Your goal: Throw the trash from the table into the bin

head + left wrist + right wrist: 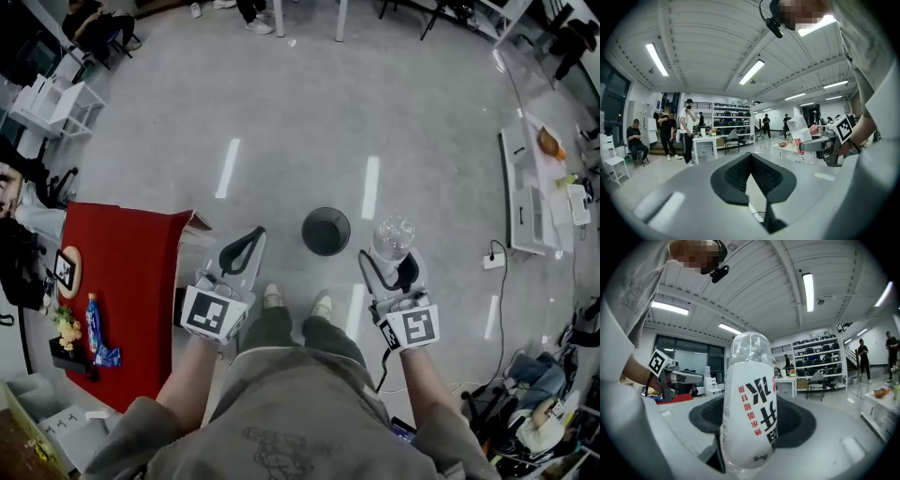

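Water bottle point(394, 237) sits clamped between the right gripper's point(393, 266) jaws, near the black bin point(325, 231); left gripper's point(244, 247) jaws are pressed together, empty.

In the head view the right gripper point(391, 258) covers most of the bottle point(394, 234), and only its clear end shows. In the right gripper view the bottle's lower end runs off the bottom edge, and its body hides the middle of the jaw pads behind it. The bin point(325, 231) is dark inside, so whether anything lies in it cannot be told. On the red table point(131, 281) a blue packet point(94, 330) and a small pale cluster point(66, 328) beside it are too small to identify. The goods on the far shelves point(731, 119) are too small to make out.
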`<state>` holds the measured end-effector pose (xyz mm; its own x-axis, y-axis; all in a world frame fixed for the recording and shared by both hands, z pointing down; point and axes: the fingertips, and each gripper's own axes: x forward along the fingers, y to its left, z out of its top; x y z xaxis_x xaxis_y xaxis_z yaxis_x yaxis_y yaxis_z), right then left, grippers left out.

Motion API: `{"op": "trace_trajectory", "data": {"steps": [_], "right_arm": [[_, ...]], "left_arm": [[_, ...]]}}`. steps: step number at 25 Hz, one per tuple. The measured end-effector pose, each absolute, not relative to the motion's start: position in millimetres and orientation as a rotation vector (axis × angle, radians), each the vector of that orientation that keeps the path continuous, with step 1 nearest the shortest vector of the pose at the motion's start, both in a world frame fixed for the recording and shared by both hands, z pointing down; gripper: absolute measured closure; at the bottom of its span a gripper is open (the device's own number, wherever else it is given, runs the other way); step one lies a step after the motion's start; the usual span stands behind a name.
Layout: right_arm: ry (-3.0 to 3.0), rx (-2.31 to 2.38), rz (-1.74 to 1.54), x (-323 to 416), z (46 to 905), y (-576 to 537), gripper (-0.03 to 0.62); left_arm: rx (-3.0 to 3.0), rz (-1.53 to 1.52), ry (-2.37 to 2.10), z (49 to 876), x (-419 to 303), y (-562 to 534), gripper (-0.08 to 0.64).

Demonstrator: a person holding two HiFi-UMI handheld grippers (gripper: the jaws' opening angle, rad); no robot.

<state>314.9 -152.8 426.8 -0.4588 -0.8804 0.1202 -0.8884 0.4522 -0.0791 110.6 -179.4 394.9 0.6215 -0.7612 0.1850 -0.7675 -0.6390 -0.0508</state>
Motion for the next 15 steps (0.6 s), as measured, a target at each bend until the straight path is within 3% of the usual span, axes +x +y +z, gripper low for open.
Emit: {"op": "trace_trajectory", "data": {"steps": [15], "right_arm": [[-2.367, 1.496, 0.466, 305.9, 585.1, -195.0, 0.295]], "left_arm": [[2.700, 0.427, -1.044, 546.4, 110.9, -229.9, 0.552]]}}
